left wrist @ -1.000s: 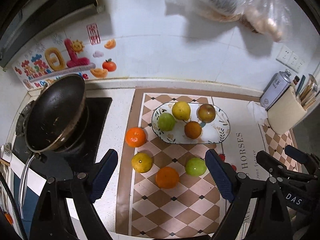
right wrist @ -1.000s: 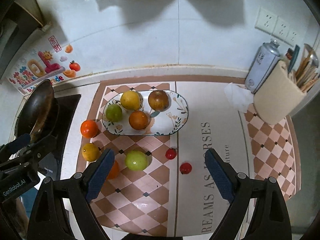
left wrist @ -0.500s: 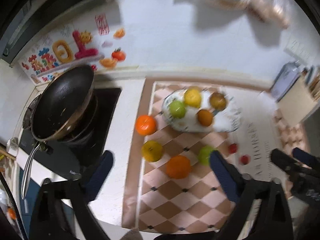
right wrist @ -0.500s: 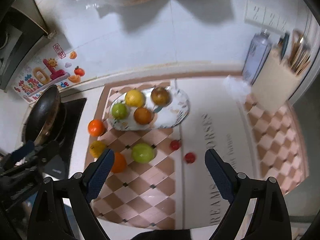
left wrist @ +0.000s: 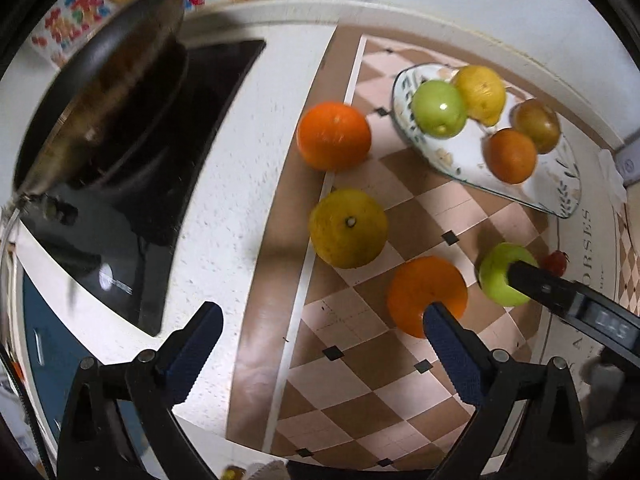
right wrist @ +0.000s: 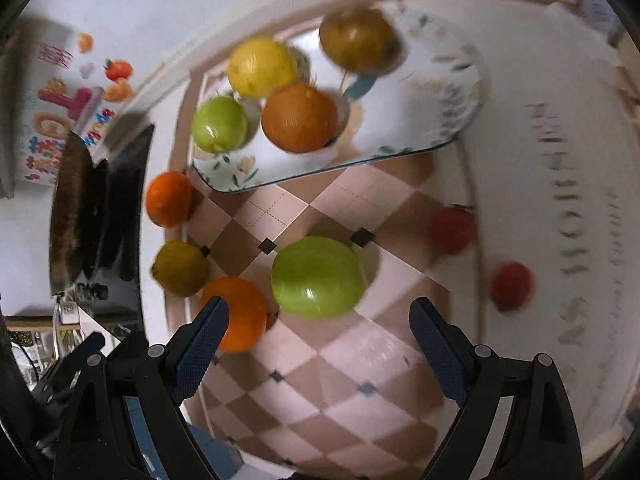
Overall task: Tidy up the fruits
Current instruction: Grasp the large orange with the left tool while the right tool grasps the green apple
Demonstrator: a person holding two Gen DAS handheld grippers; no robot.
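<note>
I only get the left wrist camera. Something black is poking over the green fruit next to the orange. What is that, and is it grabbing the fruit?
Observer: That's a finger of the right claw. Its own camera shows it wide open, with the green fruit just past its tips and neither pad touching it.
Child: I see one tiny red fruit behind it. Is that the only one?
Observer: No, there are two. A red fruit sits at the edge of the checks, and a second red fruit lies further right, by the lettering.
</note>
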